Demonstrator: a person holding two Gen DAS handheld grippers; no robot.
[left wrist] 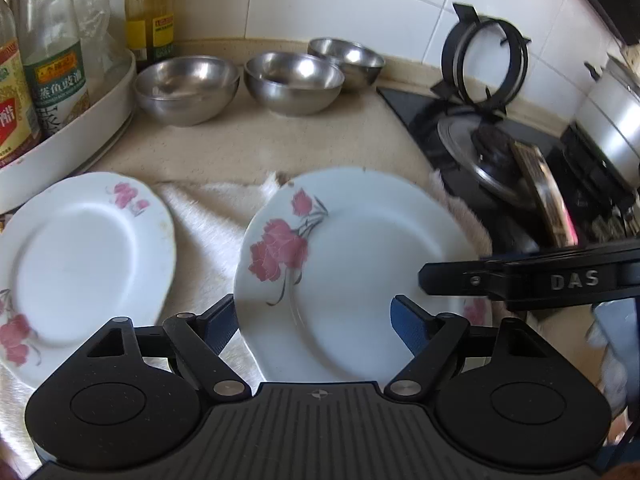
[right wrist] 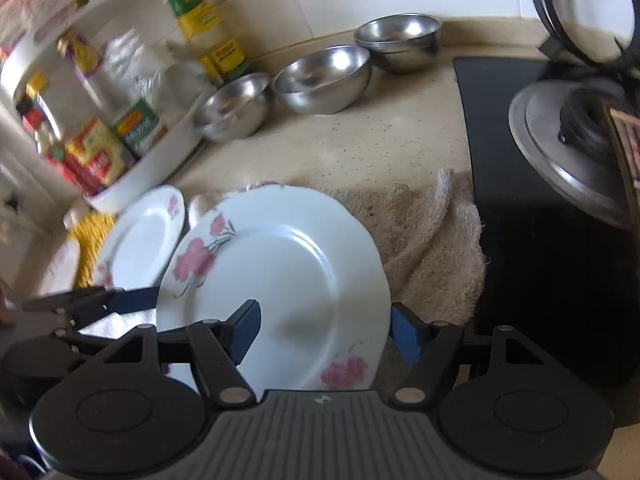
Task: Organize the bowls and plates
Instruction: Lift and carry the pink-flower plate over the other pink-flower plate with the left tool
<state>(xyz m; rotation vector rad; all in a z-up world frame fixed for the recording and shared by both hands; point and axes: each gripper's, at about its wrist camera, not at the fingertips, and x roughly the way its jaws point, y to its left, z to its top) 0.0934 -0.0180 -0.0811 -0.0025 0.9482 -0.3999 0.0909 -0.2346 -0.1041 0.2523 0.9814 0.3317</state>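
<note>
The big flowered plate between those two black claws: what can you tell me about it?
The big flowered plate is round, white and glossy, ceramic by its look, with a scalloped rim and a sunken centre. Pink flowers on dark stems are painted on two opposite parts of the rim. It looks empty and clean. It rests on a cream towel spread on the counter, beside a smaller matching plate. The left gripper and right gripper each straddle its edge with jaws apart; whether it lies flat or tilted is unclear.
</note>
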